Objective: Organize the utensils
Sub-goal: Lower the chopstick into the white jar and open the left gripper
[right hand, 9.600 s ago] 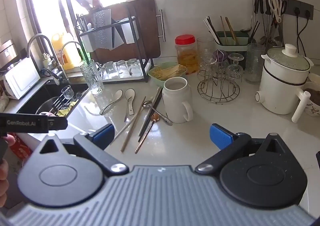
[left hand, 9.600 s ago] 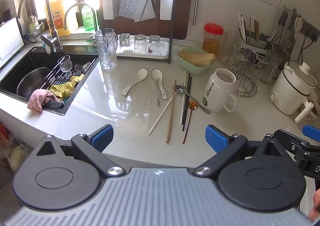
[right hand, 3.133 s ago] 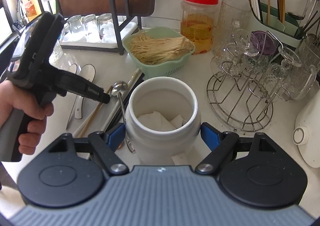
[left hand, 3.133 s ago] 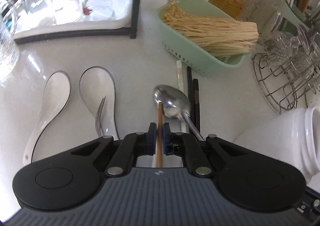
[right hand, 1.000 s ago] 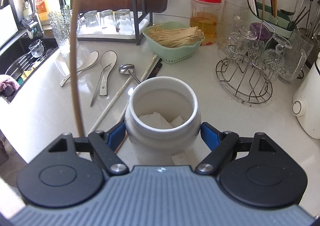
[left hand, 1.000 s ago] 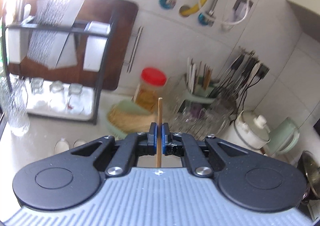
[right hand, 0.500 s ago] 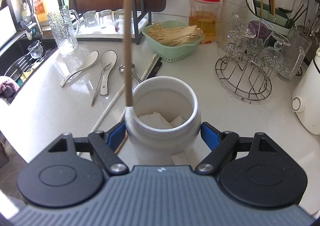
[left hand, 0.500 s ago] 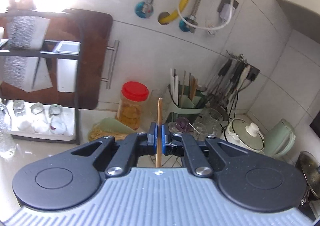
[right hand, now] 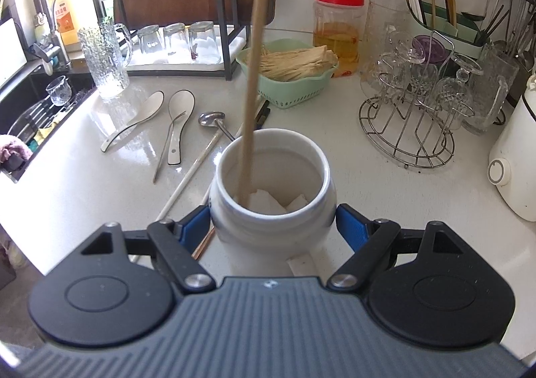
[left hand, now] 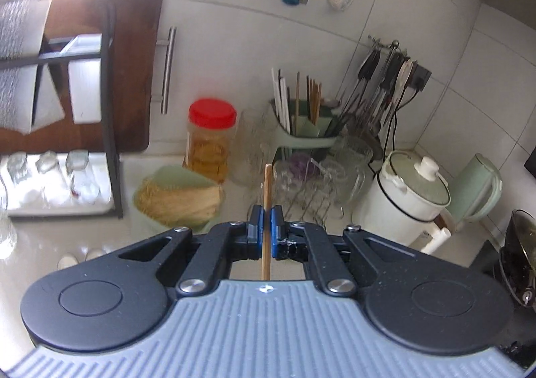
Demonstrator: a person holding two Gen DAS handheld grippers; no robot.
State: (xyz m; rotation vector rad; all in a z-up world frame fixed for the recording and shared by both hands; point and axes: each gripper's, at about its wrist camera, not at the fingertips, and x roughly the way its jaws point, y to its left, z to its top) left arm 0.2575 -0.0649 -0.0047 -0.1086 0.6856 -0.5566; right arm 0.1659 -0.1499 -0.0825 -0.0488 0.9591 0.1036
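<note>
The step in hand looks like dropping a wooden chopstick (right hand: 252, 76) into the white jar (right hand: 273, 207), the first utensil to go in. The left gripper (left hand: 267, 222) is pinching the chopstick between its blue pads (left hand: 255, 222), jaws closed tight on it, with the stick's top poking up above the pads in the left wrist view. In the right wrist view the chopstick is hanging nearly upright, leaning slightly, and its lower tip is sitting inside the jar's mouth, near the left wall, just above some white paper (right hand: 268, 202) in the bottom. Whether the tip is touching the paper cannot be told.

The right gripper (right hand: 273, 227) is bracing the jar, its blue pads (right hand: 196, 222) sitting against the jar's two sides, jaws closed on it low down. It is pointing steeply down at the counter (right hand: 83, 197). The left gripper is pointing less steeply, facing the back wall and the green holder (left hand: 303, 135) of chopsticks there.

The next move probably calls for lowering the stick a little further and then opening the left jaws so it falls against the jar's rim, while the right keeps the jar from tipping. Still lying on the counter are two white spoons (right hand: 179, 120), a metal spoon (right hand: 214, 121), a white chopstick (right hand: 187, 177) and dark chopsticks (right hand: 263, 115).
</note>
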